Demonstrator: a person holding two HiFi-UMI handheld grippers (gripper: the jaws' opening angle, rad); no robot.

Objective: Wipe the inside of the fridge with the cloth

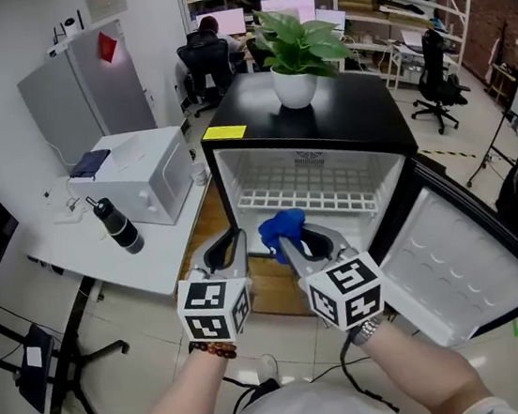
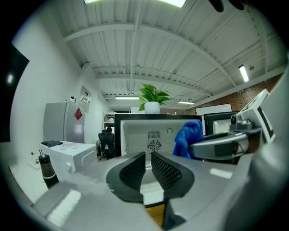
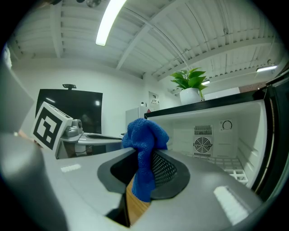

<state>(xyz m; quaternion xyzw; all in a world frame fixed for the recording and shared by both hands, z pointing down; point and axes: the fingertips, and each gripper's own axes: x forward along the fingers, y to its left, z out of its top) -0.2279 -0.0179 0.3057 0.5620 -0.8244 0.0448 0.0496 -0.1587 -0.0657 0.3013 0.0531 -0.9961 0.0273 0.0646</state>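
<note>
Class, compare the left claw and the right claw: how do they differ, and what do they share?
The left claw is empty; the right claw grips the blue cloth. The left claw's jaws show a narrow bare gap; the right claw's jaws press on fabric. Both face the open fridge.

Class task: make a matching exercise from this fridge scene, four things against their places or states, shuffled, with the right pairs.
Things:
1 blue cloth
2 potted plant
3 black bottle
4 fridge door

Places or states:
A on the white table
B swung open
C on top of the fridge
D clamped in the right gripper

Pairs: 1-D, 2-C, 3-A, 4-B
</note>
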